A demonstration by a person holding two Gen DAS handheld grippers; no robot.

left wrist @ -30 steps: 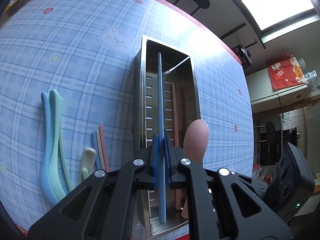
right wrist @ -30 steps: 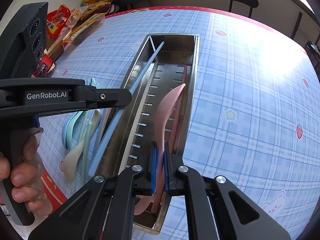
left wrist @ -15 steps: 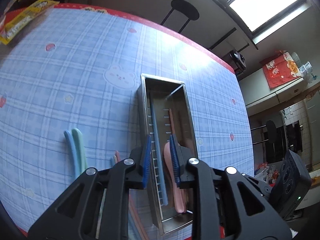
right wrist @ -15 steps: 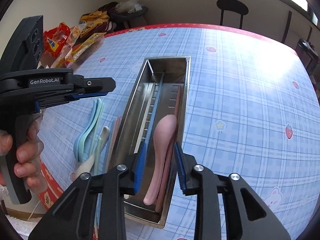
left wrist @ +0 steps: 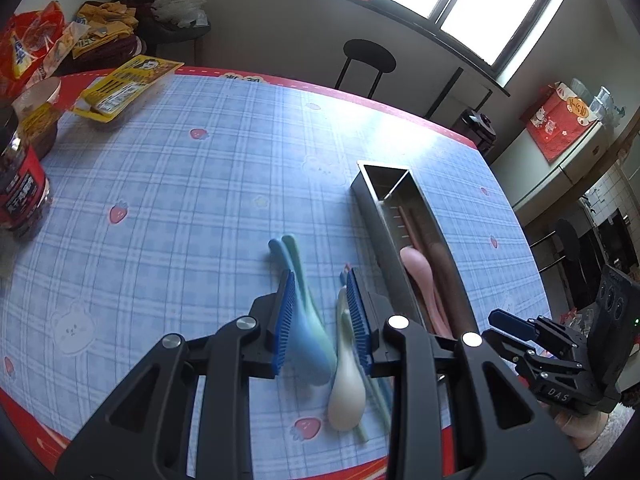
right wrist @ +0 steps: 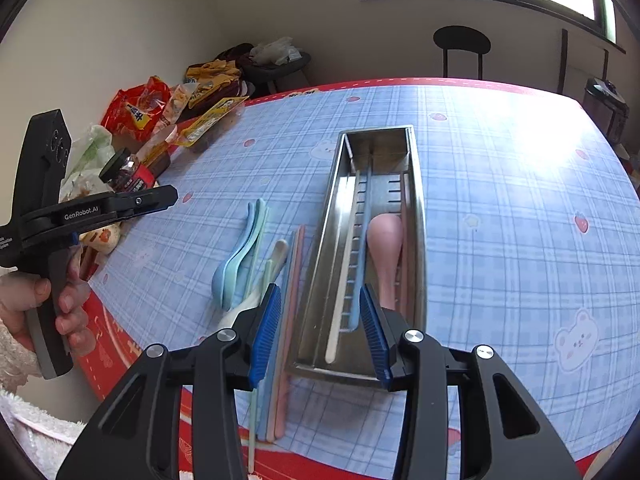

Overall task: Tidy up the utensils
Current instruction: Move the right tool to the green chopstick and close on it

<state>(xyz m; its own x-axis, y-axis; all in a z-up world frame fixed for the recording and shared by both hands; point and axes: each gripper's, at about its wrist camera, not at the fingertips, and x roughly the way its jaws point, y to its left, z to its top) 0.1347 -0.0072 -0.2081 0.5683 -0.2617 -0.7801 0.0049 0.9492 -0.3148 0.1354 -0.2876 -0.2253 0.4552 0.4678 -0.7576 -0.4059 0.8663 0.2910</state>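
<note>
While sunlight is glaring across the blue plaid bench (right wrist: 500, 240), both tongs are hanging empty above it.

Left tongs (left wrist: 320, 320) and right tongs (right wrist: 320, 328) have just been opening, nothing between them. One steel tray (right wrist: 418, 216) is holding one pink spoon (right wrist: 384, 248), a blue chopstick (right wrist: 362, 256) and a white one (right wrist: 340, 280); three spoons (left wrist: 308, 332) are lying beside it, loose chopsticks partly hidden. Two stools are standing behind.

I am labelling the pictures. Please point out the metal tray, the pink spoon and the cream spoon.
metal tray (right wrist: 418, 216), right wrist view, right wall.
pink spoon (right wrist: 385, 240), right wrist view, bowl.
cream spoon (left wrist: 347, 398), left wrist view, bowl.
</note>
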